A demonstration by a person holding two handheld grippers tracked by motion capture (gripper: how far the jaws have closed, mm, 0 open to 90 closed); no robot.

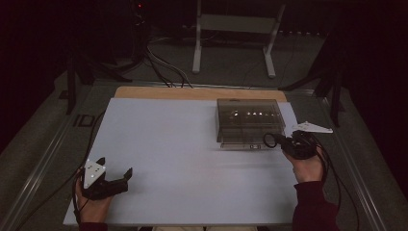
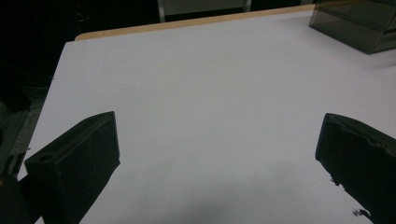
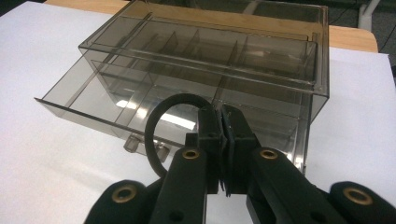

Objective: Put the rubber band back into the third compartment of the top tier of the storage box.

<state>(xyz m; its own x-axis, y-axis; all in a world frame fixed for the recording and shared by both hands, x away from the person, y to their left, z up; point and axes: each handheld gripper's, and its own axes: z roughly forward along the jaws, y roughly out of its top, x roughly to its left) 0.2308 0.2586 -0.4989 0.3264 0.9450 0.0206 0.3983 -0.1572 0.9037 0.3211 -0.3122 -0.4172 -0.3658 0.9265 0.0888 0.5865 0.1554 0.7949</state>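
A smoky clear plastic drawer box (image 1: 249, 120) (image 3: 224, 60) stands on the white table at the right, its lower drawer (image 3: 140, 112) pulled partly out, with dividers inside. My right gripper (image 1: 283, 142) (image 3: 221, 122) hovers just in front of the open drawer, shut on a black rubber ring (image 3: 156, 128) (image 1: 269, 140) that loops out to the left of its jaws. My left gripper (image 1: 126, 177) (image 2: 217, 149) rests at the table's front left corner, open, nothing between its jaws. The box (image 2: 359, 25) also appears at the top right of the left gripper view.
The white sheet (image 1: 183, 144) covers most of the wooden tabletop (image 1: 192, 92). A white three-cornered plate (image 1: 312, 127) lies right of the box. Beyond the table stand a white frame (image 1: 235, 29), cables (image 1: 163, 67) and dark stands.
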